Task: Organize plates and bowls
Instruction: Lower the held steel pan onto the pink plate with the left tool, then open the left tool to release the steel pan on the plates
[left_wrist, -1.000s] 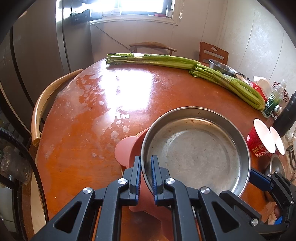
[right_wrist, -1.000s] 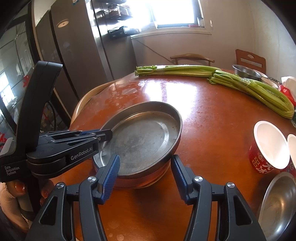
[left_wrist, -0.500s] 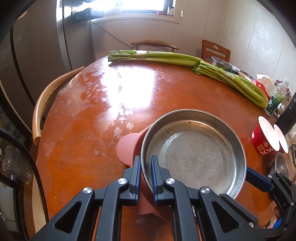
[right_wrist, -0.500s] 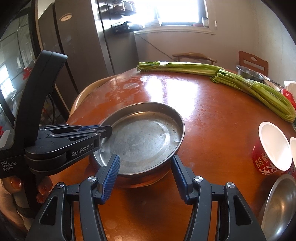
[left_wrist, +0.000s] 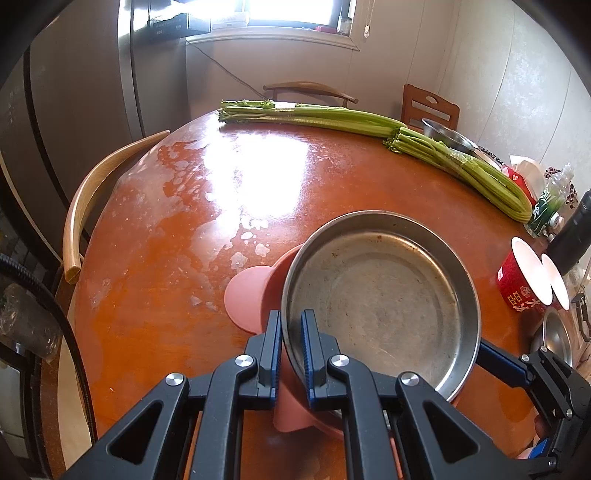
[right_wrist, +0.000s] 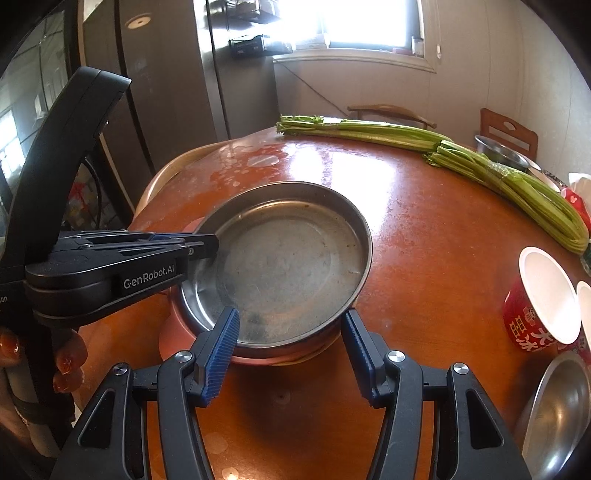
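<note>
A round steel pan (left_wrist: 384, 306) rests tilted on a pink plate (left_wrist: 247, 295) on the round wooden table (left_wrist: 184, 229). My left gripper (left_wrist: 291, 321) is shut on the pan's near rim, one pad inside and one outside. In the right wrist view, that left gripper (right_wrist: 201, 245) grips the steel pan (right_wrist: 291, 266) from the left, and the pink plate (right_wrist: 173, 336) shows beneath it. My right gripper (right_wrist: 291, 339) is open at the near edge of the stack, its blue pads (right_wrist: 223, 336) to either side. One of its fingers (left_wrist: 496, 363) appears beside the pan's right rim.
Two bunches of celery (right_wrist: 509, 184) lie across the far side of the table. Red paper cups (right_wrist: 539, 306) and a steel bowl (right_wrist: 557, 417) sit at the right. Another steel bowl (right_wrist: 498, 151) is at the far right. Wooden chairs (left_wrist: 96, 199) and a fridge (right_wrist: 166, 92) surround the table.
The right gripper has rolled a little, so its view is slightly tilted. The left gripper keeps its grip on the pan's rim, and the pan has barely shifted.
</note>
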